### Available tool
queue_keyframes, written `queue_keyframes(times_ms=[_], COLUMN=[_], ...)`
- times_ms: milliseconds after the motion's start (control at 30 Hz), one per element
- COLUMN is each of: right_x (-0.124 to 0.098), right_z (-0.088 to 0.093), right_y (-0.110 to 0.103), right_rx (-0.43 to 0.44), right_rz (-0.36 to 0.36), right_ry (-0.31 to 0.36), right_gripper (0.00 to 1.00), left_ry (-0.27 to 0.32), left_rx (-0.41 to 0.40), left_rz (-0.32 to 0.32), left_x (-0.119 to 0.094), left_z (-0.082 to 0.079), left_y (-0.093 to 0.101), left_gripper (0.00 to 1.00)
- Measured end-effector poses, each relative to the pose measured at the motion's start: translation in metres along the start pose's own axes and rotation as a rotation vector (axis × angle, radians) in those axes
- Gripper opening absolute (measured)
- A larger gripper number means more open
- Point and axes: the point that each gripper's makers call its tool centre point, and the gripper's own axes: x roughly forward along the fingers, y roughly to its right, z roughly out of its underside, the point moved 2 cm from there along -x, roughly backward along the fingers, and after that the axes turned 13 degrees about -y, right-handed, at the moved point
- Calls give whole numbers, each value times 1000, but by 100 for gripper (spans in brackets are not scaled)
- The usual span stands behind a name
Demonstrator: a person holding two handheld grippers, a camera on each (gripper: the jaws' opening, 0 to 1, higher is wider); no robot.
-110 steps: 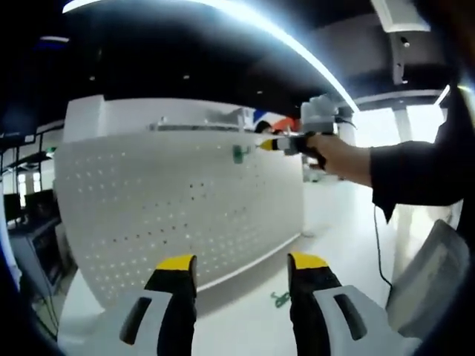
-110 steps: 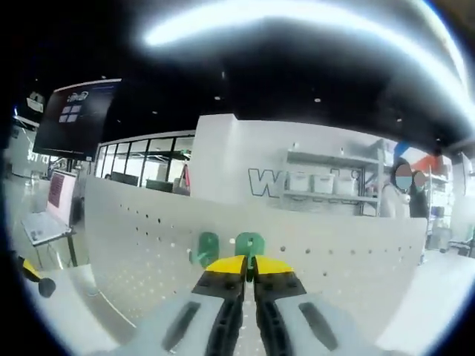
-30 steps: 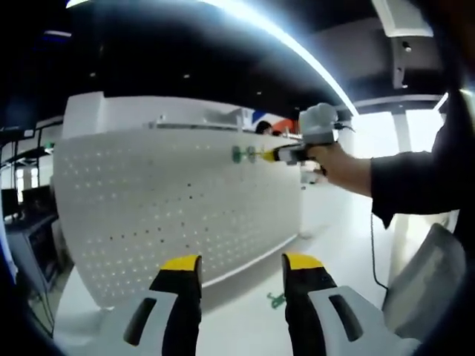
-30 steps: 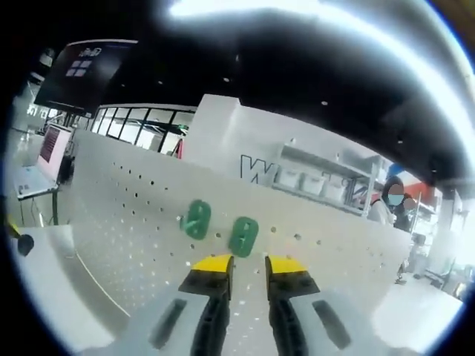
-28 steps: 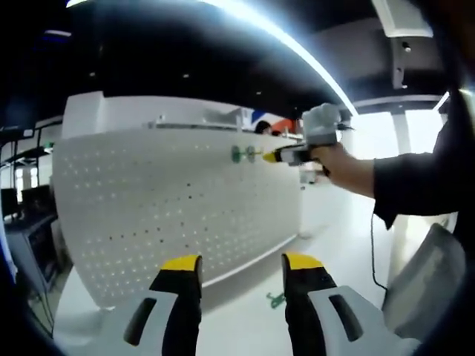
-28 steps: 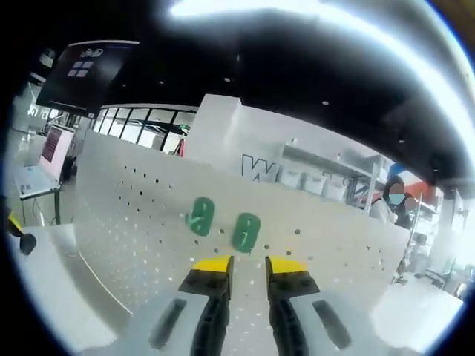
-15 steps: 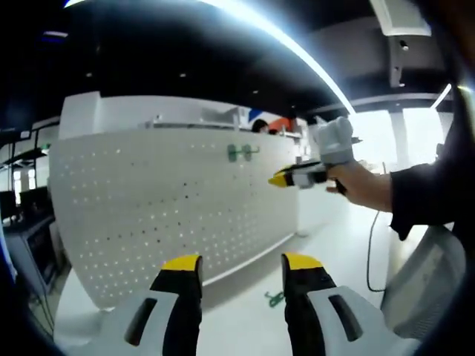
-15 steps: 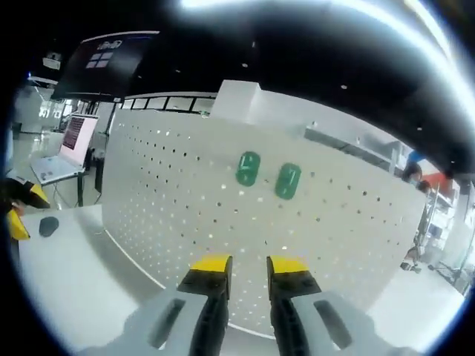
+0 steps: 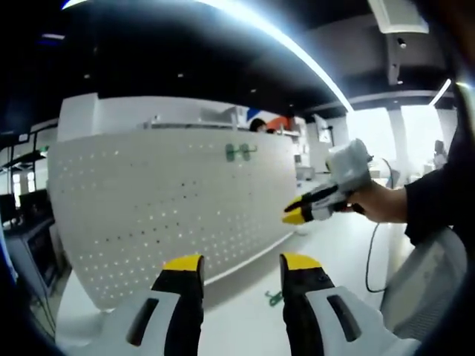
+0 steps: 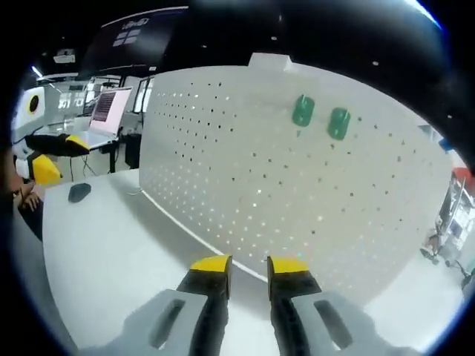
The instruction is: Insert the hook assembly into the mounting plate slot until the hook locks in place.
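Retreating from the pegboard (image 10: 312,200), right gripper (image 10: 249,265) leaves both hooks (image 10: 320,117) mounted.

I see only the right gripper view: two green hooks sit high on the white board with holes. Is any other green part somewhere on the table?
Observer: Yes. In the left gripper view a small green piece lies on the table, near the foot of the board. It is too small to tell if it is a hook.
Operator: Where do my right tongs stand, seen from outside?
Observer: The left gripper view shows the right tongs in a hand, apart from the board and lower in the picture than the two hooks.
Operator: And the left tongs?
Observer: The left tongs are open with nothing between them, pointing at the lower part of the board.
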Motion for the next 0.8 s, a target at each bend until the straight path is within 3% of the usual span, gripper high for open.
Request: queue_keyframes(times_ms=[200, 433, 667, 800], right_x=[-2, -4, -7, -5], right_z=[33, 72, 98, 116], right_y=[-3, -17, -36, -41], right_rx=[19, -55, -107, -148], right_rz=[-50, -137, -239, -263], right_ry=[-70, -199, -257, -276], right_gripper=[17, 17, 16, 13], left_ry=[5, 3, -1, -3], left_rx=[1, 6, 17, 17], left_rz=[3, 8, 17, 18], left_x=[0, 0, 1, 2], left_z=[-1, -1, -1, 0], left_y=[1, 3, 7, 6], left_gripper=[41, 41, 40, 39])
